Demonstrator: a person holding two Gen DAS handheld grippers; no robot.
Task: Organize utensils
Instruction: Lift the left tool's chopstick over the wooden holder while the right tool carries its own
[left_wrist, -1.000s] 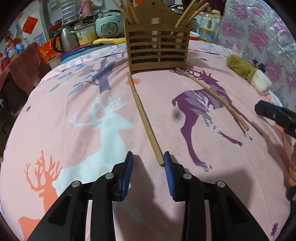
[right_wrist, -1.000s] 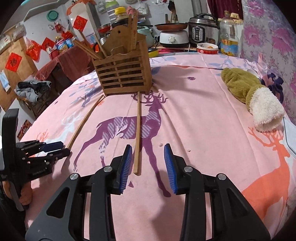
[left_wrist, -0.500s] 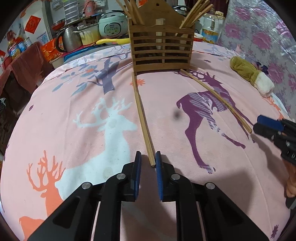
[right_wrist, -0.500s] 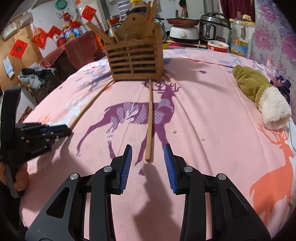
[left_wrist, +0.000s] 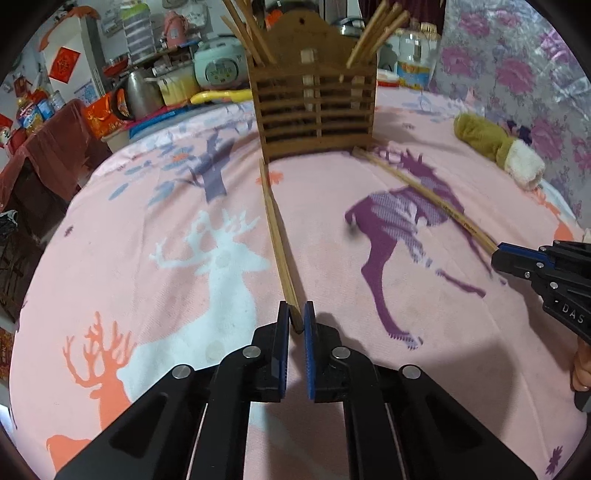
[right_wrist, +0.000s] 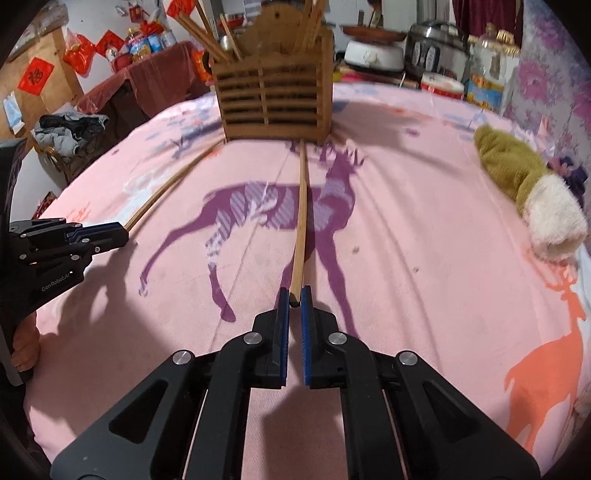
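A slatted wooden utensil holder (left_wrist: 317, 107) with several chopsticks standing in it sits at the far side of the pink deer-print cloth (left_wrist: 147, 229); it also shows in the right wrist view (right_wrist: 271, 103). My left gripper (left_wrist: 295, 319) is shut on the near end of a pair of wooden chopsticks (left_wrist: 277, 236) lying toward the holder. My right gripper (right_wrist: 294, 295) is shut on the near end of another pair of chopsticks (right_wrist: 301, 221). Each gripper shows in the other's view, the right one (left_wrist: 496, 258) and the left one (right_wrist: 123, 232).
An olive and white plush toy (right_wrist: 532, 192) lies on the right of the cloth. Pots, a rice cooker (left_wrist: 218, 70) and bottles crowd the counter behind the holder. A dark red covered table (right_wrist: 147, 85) stands at the left.
Both grippers moved forward and closed on the near ends of their chopstick pairs. The left jaws narrowed first; the right jaws were still wide open half a second ago.
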